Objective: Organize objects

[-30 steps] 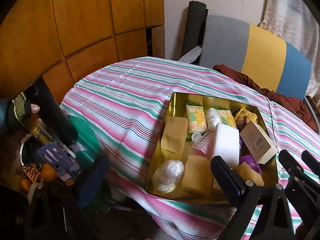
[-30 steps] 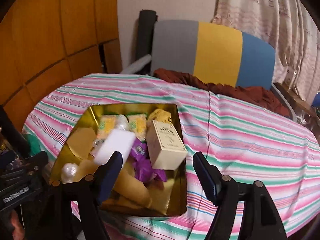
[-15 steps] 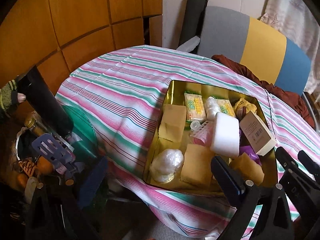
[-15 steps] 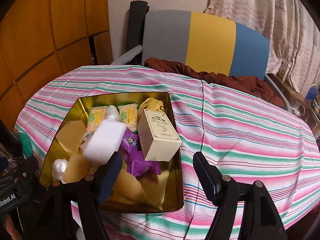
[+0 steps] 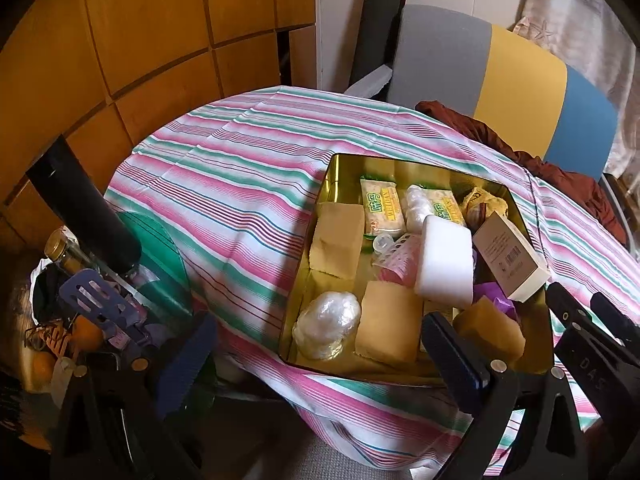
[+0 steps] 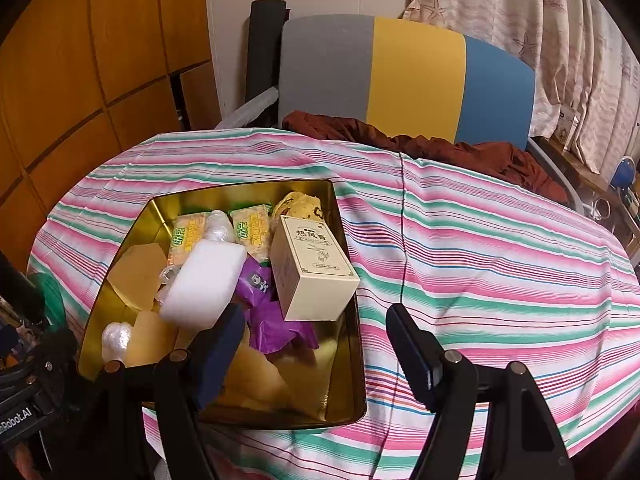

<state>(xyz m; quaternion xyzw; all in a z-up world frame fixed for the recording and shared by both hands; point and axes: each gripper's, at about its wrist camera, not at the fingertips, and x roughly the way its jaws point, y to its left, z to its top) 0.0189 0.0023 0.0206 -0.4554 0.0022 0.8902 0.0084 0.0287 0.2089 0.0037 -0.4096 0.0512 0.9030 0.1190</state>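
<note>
A gold tin (image 5: 416, 165) (image 6: 240, 192) sits on the striped table (image 5: 224, 160) near its front edge. Inside lie a white sponge block (image 5: 444, 260) (image 6: 204, 280), a cream box (image 5: 508, 256) (image 6: 312, 268) leaning on the right wall, tan sponges (image 5: 338, 240), two snack packets (image 5: 380, 204), a plastic-wrapped ball (image 5: 326, 324) and a purple wrapper (image 6: 272, 320). My left gripper (image 5: 320, 364) hangs open before the tin's near left corner. My right gripper (image 6: 314, 356) hangs open over the tin's near right corner. Neither holds anything.
Behind the table stands a chair (image 6: 416, 80) with a grey, yellow and blue back and a rust-red cloth (image 6: 440, 148) on it. Left of the table: a black cylinder (image 5: 84, 208), a bottle (image 5: 68, 256), a slotted spatula (image 5: 96, 304). Wooden panels left, curtain (image 6: 540, 20) right.
Both views have tipped a little downward, so the tin sits higher in each. A gloved hand at the left edge of the left wrist view has gone. Nothing in the tin moved.
</note>
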